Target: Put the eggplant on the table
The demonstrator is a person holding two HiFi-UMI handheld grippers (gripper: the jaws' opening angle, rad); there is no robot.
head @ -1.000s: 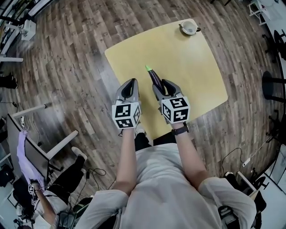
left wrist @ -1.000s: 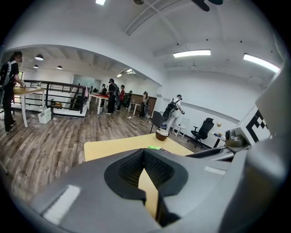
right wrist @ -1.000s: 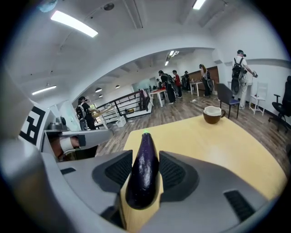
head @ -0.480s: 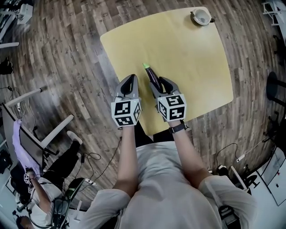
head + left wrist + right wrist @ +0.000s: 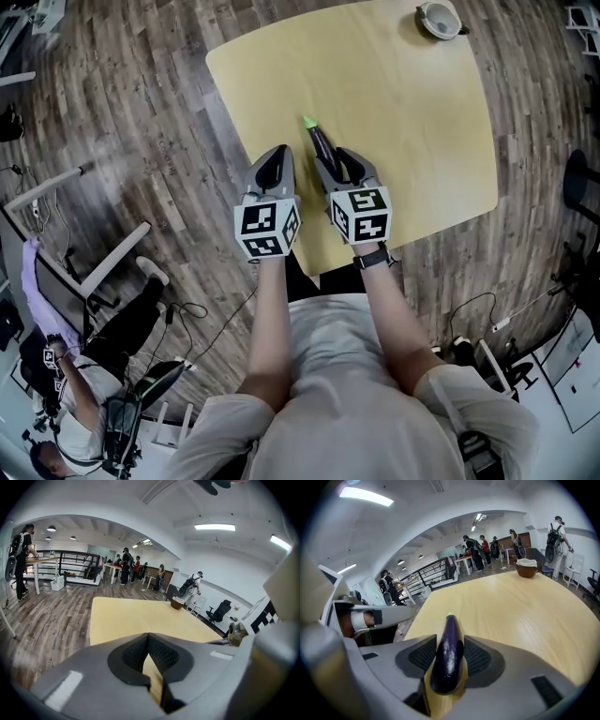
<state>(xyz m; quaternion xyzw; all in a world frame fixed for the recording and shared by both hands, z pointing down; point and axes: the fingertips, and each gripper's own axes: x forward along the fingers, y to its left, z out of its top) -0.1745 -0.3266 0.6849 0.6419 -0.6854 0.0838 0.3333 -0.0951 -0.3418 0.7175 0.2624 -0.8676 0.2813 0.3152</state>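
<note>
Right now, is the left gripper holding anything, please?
No, the left gripper has its jaws together with nothing between them.

Open-plan office: rows of desks, swivel chair, strip lights, plank floor.

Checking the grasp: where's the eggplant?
Head view: the eggplant is clamped in the right gripper, over the near side of the yellow table, beside the shut left gripper.
</note>
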